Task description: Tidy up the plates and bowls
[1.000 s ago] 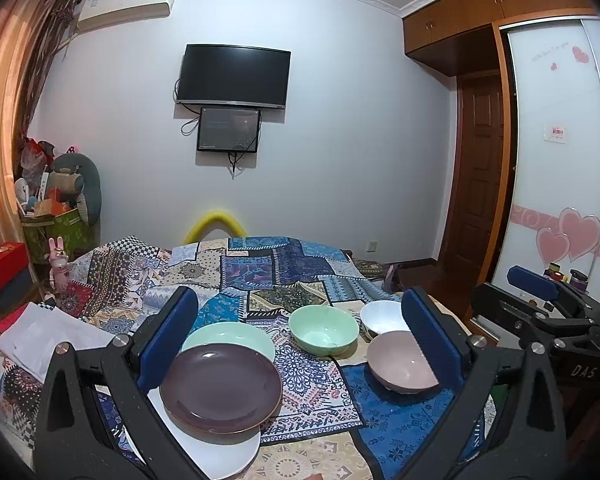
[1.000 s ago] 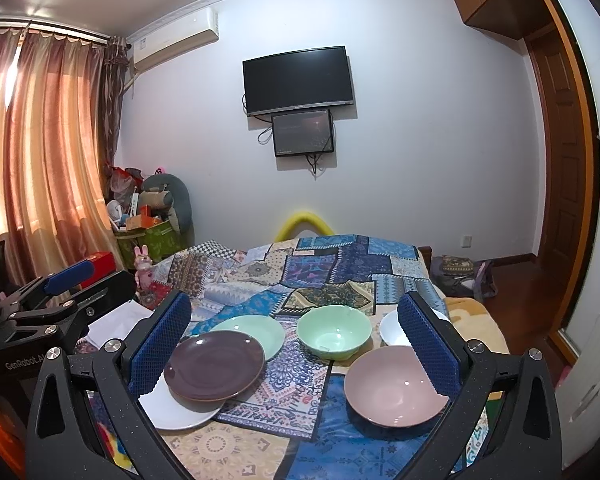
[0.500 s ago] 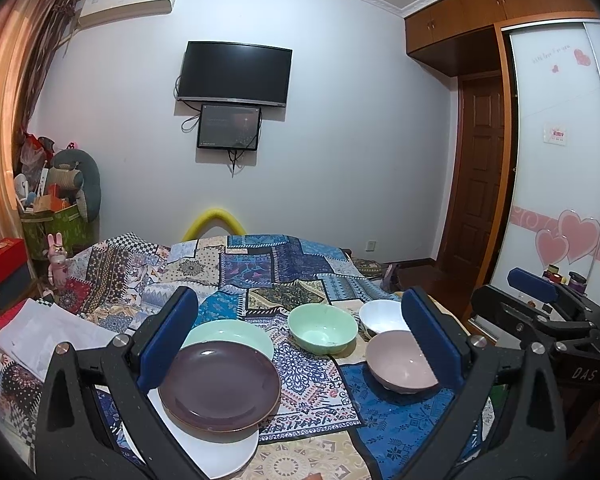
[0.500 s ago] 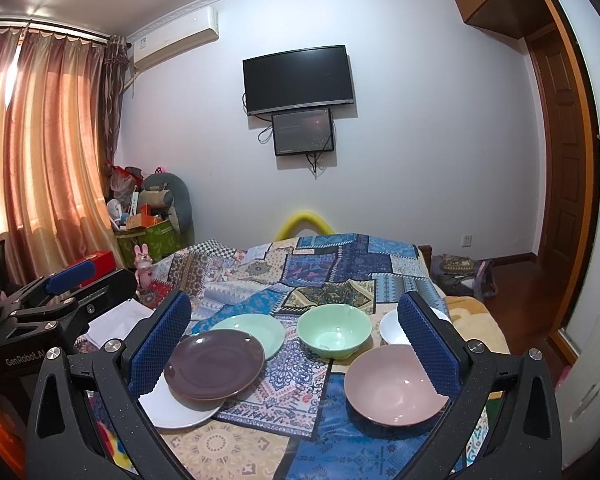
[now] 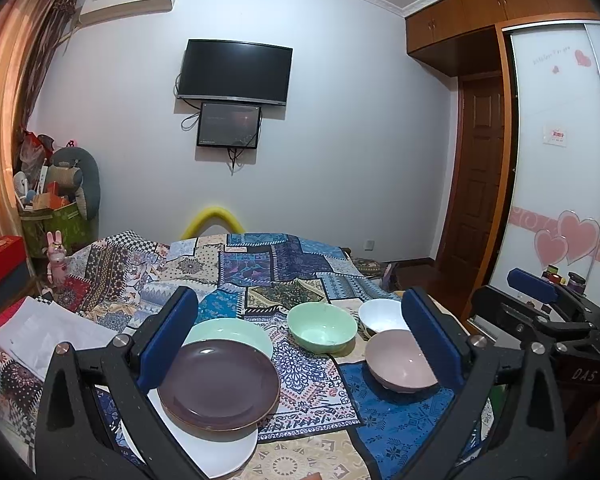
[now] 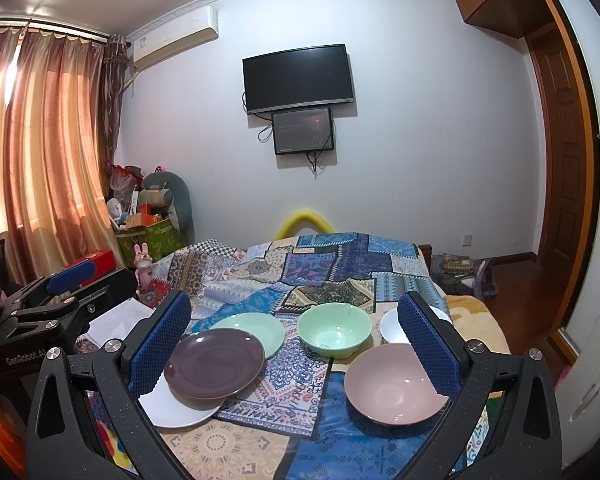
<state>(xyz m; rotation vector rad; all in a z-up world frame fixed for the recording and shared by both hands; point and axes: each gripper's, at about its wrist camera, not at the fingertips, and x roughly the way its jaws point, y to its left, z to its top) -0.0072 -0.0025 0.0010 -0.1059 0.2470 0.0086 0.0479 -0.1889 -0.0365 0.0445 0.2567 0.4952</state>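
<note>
Nothing has shifted: left gripper (image 5: pixel 298 334) and right gripper (image 6: pixel 294 338) hover spread wide above round glossy brown plate (image 5: pixel 219 384) and pink bowl (image 6: pixel 396 384) on the patchwork bed (image 6: pixel 320 264).

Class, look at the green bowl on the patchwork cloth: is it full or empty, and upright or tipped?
Empty and upright. The green bowl sits rim-up on the cloth, and its bare pale inside shows in both views, apart from faint specks.

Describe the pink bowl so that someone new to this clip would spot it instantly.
Start at the patchwork cloth covering the table under the wall TV. On its near right side, on a dark blue patch, sits the pink bowl. It is the closest and widest of three bowls, a matte dusty pink, unlike the green bowl and white bowl behind it.
</note>
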